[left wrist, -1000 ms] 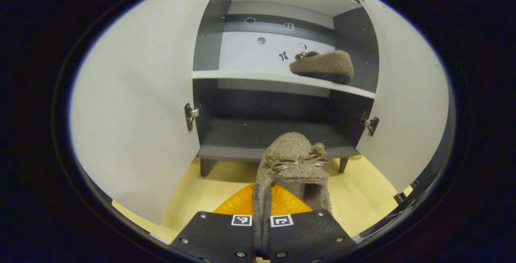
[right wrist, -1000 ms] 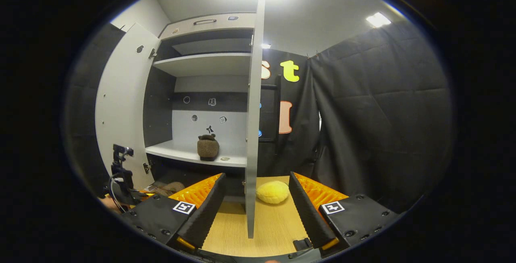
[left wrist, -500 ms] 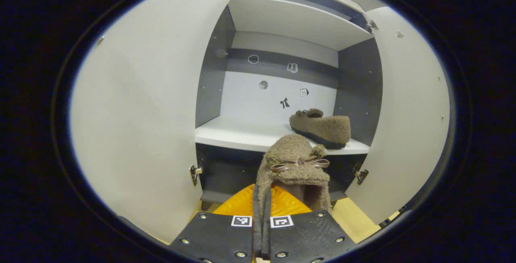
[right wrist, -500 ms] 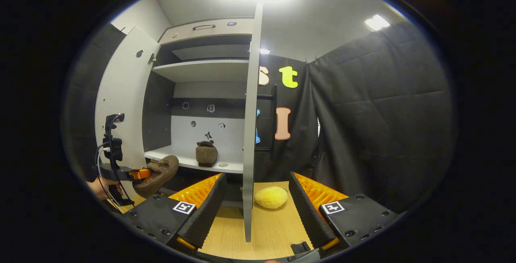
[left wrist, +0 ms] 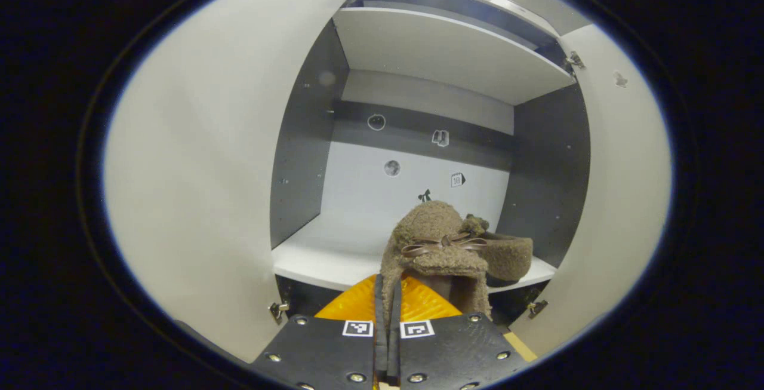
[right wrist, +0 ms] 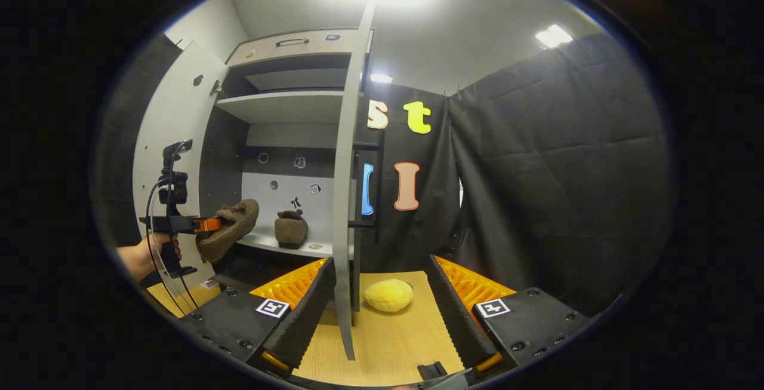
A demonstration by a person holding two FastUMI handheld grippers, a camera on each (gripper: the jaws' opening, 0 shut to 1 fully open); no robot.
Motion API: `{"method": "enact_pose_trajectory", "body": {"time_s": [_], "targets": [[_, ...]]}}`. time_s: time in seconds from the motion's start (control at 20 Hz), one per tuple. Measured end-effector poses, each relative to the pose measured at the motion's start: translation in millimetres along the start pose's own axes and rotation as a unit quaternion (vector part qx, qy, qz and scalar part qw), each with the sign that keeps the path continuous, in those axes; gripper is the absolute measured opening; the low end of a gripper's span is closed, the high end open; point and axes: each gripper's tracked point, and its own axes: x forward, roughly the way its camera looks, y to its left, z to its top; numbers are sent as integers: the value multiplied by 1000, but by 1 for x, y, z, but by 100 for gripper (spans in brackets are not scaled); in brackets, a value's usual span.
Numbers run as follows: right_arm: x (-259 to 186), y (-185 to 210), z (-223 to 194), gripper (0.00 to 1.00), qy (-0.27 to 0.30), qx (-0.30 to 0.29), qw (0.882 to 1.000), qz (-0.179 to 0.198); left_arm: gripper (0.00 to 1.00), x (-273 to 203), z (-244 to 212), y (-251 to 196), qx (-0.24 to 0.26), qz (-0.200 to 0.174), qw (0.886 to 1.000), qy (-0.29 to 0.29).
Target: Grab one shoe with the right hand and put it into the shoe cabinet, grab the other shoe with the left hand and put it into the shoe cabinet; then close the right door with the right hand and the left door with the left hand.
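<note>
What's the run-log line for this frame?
left tool: shut on second shoe, at middle shelf | right tool: open, idle | first shoe: shelved | doors: open

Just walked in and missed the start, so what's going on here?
A person is putting a pair of fuzzy shoes into an open cabinet. One shoe already sits on the middle shelf. The left gripper is shut on the second shoe, held just in front of that shelf. The right gripper is open and empty, near the right door. Both doors are open.
</note>
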Motion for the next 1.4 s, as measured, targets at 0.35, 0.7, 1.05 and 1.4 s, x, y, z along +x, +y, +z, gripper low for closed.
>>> {"method": "enact_pose_trajectory", "body": {"time_s": [0.35, 0.7, 1.05, 1.4], "targets": [[6, -14, -7, 98, 5, 5, 1000, -15, 1, 67, 31, 10, -10, 23, 1000, -8], [13, -20, -18, 96, 18, 13, 1000, -22, 1, 124, 22, 22, 16, 50, 998, 33], [19, -6, -18, 96, 20, 15, 1000, -10, 12, 127, 33, 16, 63, 27, 997, 31], [14, 7, -8, 98, 7, 16, 1000, 1, 96, 76, 66, -1, 92, 11, 996, -18]]}}
